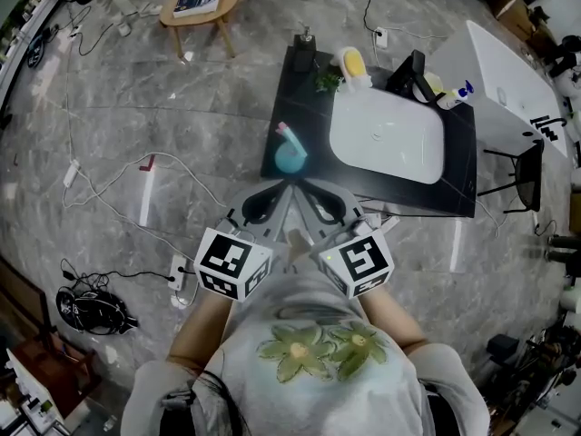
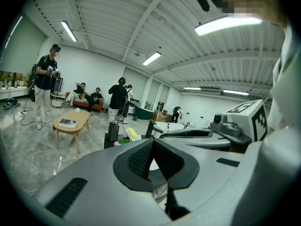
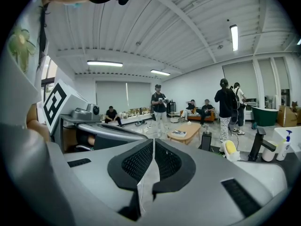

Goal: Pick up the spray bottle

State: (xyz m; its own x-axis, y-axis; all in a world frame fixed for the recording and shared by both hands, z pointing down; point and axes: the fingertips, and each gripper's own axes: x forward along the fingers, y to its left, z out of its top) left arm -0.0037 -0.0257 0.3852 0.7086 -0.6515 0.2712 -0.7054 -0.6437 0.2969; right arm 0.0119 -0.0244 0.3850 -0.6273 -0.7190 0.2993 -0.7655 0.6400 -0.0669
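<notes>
A teal spray bottle (image 1: 289, 155) with a pink trigger stands on the near left corner of the black counter (image 1: 463, 166), beside the white basin (image 1: 386, 139). In the left gripper view only its pink top (image 2: 116, 143) peeks over the jaws. A white spray bottle with a blue trigger (image 1: 458, 94) (image 3: 285, 145) stands at the counter's far right. Both grippers are held close to the person's chest, side by side, pointing at the counter. My left gripper (image 1: 278, 193) (image 2: 153, 142) is shut and empty. My right gripper (image 1: 305, 193) (image 3: 154, 142) is shut and empty. Both are short of the counter.
On the counter's far edge are a black dispenser (image 1: 304, 48), a small green plant (image 1: 327, 80) and a yellow sponge holder (image 1: 352, 62). Cables and a power strip (image 1: 179, 271) lie on the floor at left. A wooden coffee table (image 1: 204, 3) stands beyond. Several people stand in the background.
</notes>
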